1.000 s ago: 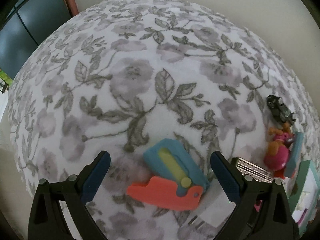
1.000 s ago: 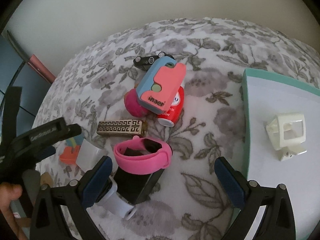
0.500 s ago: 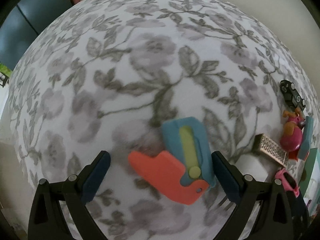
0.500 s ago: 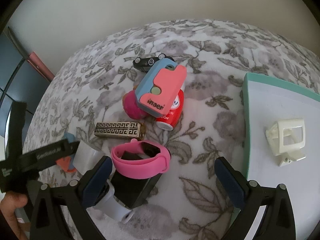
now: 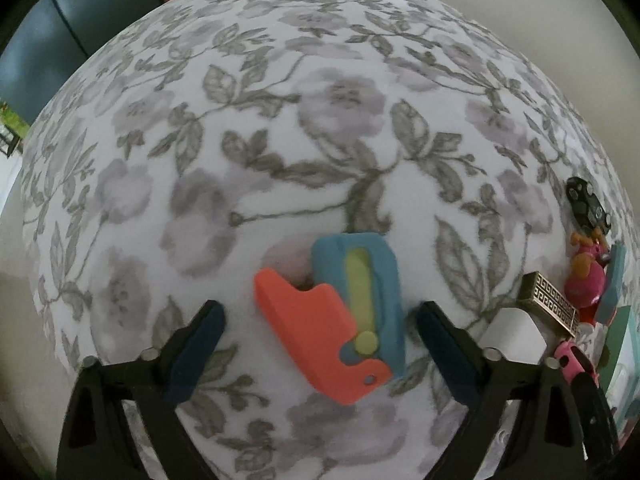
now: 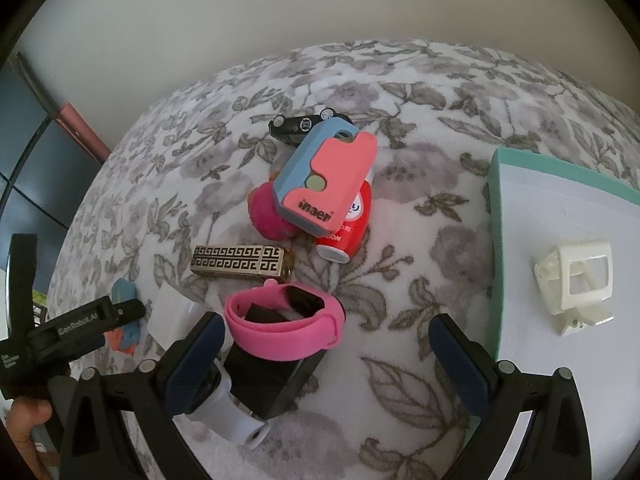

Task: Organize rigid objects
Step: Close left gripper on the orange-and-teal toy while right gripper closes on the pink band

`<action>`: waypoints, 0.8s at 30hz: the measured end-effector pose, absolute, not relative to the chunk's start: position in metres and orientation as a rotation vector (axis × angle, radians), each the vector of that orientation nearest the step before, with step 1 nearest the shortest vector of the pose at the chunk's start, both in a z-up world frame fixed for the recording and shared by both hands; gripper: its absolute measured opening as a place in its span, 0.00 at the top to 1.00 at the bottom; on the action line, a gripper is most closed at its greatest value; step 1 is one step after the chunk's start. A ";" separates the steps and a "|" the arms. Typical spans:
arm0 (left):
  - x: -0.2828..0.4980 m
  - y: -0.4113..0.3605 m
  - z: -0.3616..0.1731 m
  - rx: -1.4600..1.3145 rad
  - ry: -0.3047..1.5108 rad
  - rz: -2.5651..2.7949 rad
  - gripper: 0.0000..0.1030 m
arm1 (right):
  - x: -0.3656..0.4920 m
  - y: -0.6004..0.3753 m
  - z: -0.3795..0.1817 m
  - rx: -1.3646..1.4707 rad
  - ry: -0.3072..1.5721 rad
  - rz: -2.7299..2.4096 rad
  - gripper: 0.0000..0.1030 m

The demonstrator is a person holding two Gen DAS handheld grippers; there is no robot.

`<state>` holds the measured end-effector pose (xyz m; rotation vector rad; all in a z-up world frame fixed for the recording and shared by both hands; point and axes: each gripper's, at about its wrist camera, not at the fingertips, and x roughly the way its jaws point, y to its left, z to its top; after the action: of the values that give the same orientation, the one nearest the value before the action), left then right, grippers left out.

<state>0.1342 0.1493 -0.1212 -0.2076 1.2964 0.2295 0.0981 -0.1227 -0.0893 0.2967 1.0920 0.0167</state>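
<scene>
My left gripper (image 5: 316, 352) is open, its jaws either side of an orange and blue plastic toy cutter (image 5: 340, 316) lying flat on the floral cloth. My right gripper (image 6: 328, 364) is open and empty above a pink watch band (image 6: 284, 328) resting on a black box (image 6: 272, 380). Beyond lie a gold patterned bar (image 6: 240, 262), a second orange and blue cutter (image 6: 328, 184), a red bottle (image 6: 348, 228), a magenta toy (image 6: 268, 216) and a black toy car (image 6: 300, 124). A white plastic frame (image 6: 576, 284) sits on the teal-rimmed tray (image 6: 496, 240).
A white cylinder (image 6: 232, 420) lies by my right gripper's left finger. A white block (image 6: 172, 312) sits left of the band. The left gripper's body (image 6: 68, 332) shows at the right wrist view's left edge. A wall stands behind the table.
My left gripper has moved forward and turned, so the orange and blue cutter now lies between its jaws. My right gripper has shifted only slightly.
</scene>
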 end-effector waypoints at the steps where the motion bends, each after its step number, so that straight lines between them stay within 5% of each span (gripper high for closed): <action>1: 0.135 0.147 -0.121 -0.185 1.295 0.238 0.15 | 0.099 -0.122 -0.090 0.295 1.092 0.016 0.00; 7: 0.141 0.134 -0.119 -0.176 1.281 0.223 0.29 | 0.102 -0.120 -0.090 0.291 1.083 0.021 0.04; 14: 0.144 0.100 -0.099 -0.160 1.273 0.191 0.50 | 0.103 -0.117 -0.084 0.313 1.064 0.063 0.25; 18: 0.138 0.096 -0.092 -0.160 1.269 0.184 0.51 | 0.103 -0.120 -0.082 0.354 1.064 0.094 0.38; 24: 0.137 0.099 -0.095 -0.171 1.265 0.181 0.52 | 0.103 -0.123 -0.083 0.386 1.071 0.103 0.39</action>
<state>0.1366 0.0994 -0.0948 -0.1708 1.2654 0.1812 0.1029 -0.1231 -0.0828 0.3858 1.0708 0.1028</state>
